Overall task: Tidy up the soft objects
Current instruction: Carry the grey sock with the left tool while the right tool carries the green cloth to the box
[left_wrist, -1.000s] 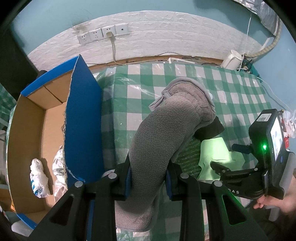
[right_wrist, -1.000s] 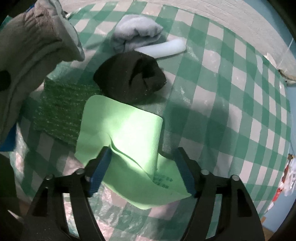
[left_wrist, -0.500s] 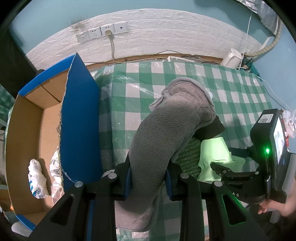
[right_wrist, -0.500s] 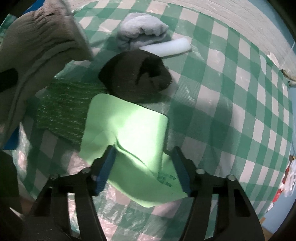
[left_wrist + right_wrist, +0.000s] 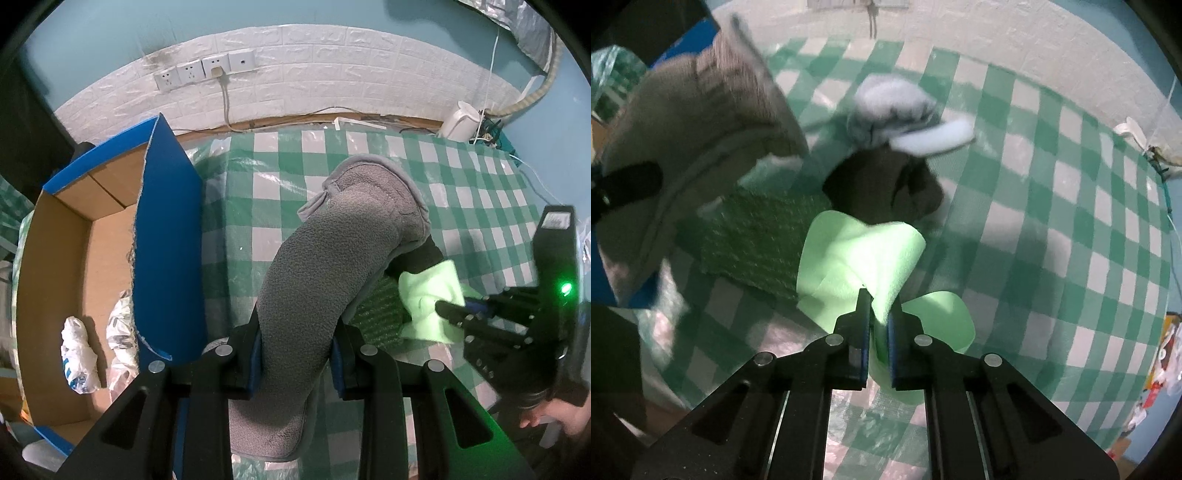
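Observation:
My left gripper (image 5: 295,354) is shut on a grey fleece slipper (image 5: 332,266), which hangs tilted above the checked tablecloth; the same slipper (image 5: 683,147) fills the left of the right wrist view. My right gripper (image 5: 879,314) is shut on a light green cloth (image 5: 864,258), pinched into a fold and lifted off the table. In the left wrist view the right gripper (image 5: 454,310) holds that green cloth (image 5: 428,295) at the right. Behind the cloth lie a black sock bundle (image 5: 886,184), a dark green mesh pad (image 5: 757,240), a grey-blue bundle (image 5: 890,107) and a white foam roll (image 5: 934,140).
An open cardboard box with blue flaps (image 5: 170,236) stands at the left, holding crumpled plastic bags (image 5: 79,354). A green-and-white checked tablecloth (image 5: 251,206) covers the table. A white brick wall with sockets (image 5: 207,68) runs behind. A hand (image 5: 554,421) shows at lower right.
My right gripper has shut on the green cloth, bunched it into a fold and lifted it a little. The left gripper with the slipper has stayed put.

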{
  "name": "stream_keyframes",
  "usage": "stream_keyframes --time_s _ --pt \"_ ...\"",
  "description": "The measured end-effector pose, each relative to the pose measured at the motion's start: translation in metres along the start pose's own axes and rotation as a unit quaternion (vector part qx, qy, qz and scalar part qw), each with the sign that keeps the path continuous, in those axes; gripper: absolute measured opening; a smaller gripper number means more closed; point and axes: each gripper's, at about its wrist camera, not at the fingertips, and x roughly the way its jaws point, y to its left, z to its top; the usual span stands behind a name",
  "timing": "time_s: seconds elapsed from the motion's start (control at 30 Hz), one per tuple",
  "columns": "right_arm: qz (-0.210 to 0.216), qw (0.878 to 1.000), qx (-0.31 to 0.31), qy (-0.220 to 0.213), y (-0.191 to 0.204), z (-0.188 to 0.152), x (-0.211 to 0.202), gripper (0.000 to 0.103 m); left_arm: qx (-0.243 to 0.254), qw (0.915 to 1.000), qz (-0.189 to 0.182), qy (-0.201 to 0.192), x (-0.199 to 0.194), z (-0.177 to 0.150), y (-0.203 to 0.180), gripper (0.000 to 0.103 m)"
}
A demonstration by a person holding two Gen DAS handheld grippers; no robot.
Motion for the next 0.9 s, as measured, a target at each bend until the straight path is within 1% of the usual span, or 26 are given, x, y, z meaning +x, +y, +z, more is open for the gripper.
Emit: stream_keyframes --time_s 0.07,0.2,0.33,0.37,0.5,0.53,0.77,0.9 --pt "0.000 1.000 0.004 -0.012 0.000 0.005 -0.009 0.007 0.000 1.0000 0.001 -0.001 -0.001 -0.001 0.001 0.030" --pt "-0.003 0.999 0.005 -0.034 0.000 0.003 -0.029 0.007 0.000 1.0000 0.002 -0.003 -0.003 -0.002 0.001 0.030" --pt "-0.005 0.999 0.004 -0.054 0.009 0.003 -0.047 0.007 -0.001 0.9999 0.002 -0.010 -0.009 -0.002 0.003 0.030" --pt "-0.006 0.998 0.004 -0.058 0.017 0.003 -0.052 0.007 -0.001 0.9999 0.002 -0.012 -0.011 -0.002 0.003 0.030" --pt "-0.006 0.997 0.000 -0.077 0.019 0.004 -0.071 0.007 -0.006 0.9998 0.003 -0.020 -0.019 -0.002 0.006 0.030" --pt "-0.005 0.997 0.001 -0.080 0.016 0.020 -0.076 0.007 -0.007 0.9997 0.003 -0.024 -0.022 -0.002 0.007 0.030" --pt "-0.003 0.994 -0.008 -0.110 0.025 0.029 -0.101 0.007 -0.017 0.9989 0.002 -0.045 -0.041 -0.002 0.014 0.030" --pt "-0.001 0.992 -0.010 -0.123 0.032 0.030 -0.116 0.007 -0.029 0.9979 -0.006 -0.058 -0.054 -0.003 0.021 0.030"
